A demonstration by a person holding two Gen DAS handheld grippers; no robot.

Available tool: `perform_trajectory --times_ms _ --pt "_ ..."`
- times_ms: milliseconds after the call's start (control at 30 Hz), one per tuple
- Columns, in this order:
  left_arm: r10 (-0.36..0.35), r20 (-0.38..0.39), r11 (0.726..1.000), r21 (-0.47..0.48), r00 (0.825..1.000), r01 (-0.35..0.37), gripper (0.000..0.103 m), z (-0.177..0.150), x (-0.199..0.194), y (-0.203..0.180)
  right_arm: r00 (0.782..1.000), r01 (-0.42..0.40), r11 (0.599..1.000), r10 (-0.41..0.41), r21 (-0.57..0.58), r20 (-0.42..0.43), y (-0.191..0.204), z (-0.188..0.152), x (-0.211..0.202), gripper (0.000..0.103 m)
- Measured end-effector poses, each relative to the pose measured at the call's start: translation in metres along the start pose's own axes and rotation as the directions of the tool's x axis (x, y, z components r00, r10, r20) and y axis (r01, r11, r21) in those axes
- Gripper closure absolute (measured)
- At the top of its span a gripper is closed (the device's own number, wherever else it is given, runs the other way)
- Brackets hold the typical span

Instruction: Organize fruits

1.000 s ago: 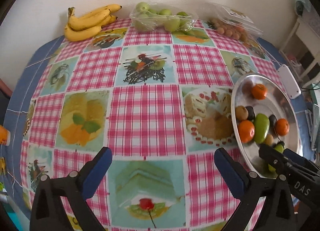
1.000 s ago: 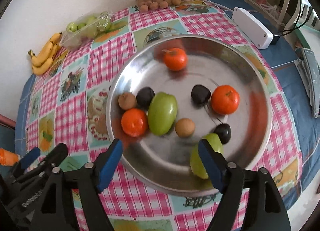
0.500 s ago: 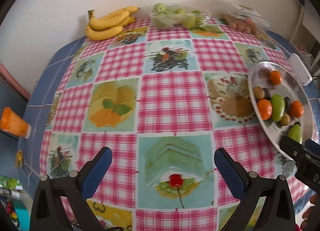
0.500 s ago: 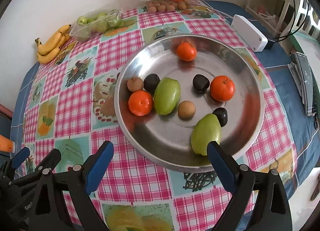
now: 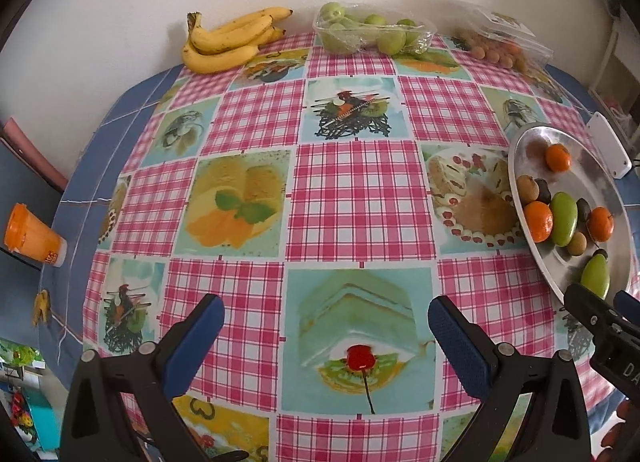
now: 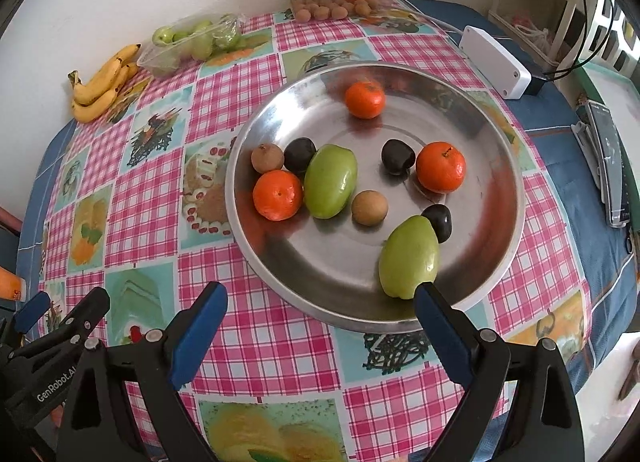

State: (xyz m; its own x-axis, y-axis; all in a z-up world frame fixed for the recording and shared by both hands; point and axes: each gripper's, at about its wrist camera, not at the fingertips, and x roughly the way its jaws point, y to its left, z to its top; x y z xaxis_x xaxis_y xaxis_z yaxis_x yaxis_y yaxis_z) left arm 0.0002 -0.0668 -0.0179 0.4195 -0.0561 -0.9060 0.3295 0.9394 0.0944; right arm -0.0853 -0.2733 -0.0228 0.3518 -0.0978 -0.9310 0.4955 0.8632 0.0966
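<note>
Both tongs, the left gripper (image 5: 326,336) and right gripper (image 6: 320,322), stand apart and empty; the right one's jaws have just been widening. Judging by this, a placing seems finished; next comes reaching for more fruit, perhaps the bananas (image 5: 228,39), for the metal tray (image 6: 500,229).

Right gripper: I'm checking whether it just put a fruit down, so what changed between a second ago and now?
The right gripper pulled back from the metal tray and its jaws have just been opening; nothing is between them. A second ago its fingertips framed the near green fruit, which now lies free in the tray. The left gripper stays open and empty. The other fruits kept their places.
</note>
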Motion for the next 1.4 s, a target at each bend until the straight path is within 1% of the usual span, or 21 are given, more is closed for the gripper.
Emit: perform_trajectory --times_ms 433,733,1267,1400 --pt "-0.010 -0.005 1.000 -0.028 1.000 0.010 0.000 0.002 0.003 0.006 1.000 0.010 1.000 -0.010 0.007 0.000 -0.001 0.000 0.002 0.008" --pt "-0.010 0.005 1.000 -0.004 1.000 0.010 0.000 0.002 0.001 0.002 1.000 0.013 1.000 -0.013 0.009 0.000 -0.001 0.000 0.003 0.009" --pt "-0.013 0.018 1.000 -0.015 1.000 0.014 0.000 0.004 -0.004 0.005 1.000 0.015 1.000 -0.015 0.005 0.012 0.001 0.000 -0.003 0.008" --pt "-0.013 0.032 1.000 -0.015 0.999 0.013 0.000 0.004 -0.009 0.005 1.000 0.016 1.000 -0.016 0.004 0.015 0.003 0.000 -0.006 0.008"
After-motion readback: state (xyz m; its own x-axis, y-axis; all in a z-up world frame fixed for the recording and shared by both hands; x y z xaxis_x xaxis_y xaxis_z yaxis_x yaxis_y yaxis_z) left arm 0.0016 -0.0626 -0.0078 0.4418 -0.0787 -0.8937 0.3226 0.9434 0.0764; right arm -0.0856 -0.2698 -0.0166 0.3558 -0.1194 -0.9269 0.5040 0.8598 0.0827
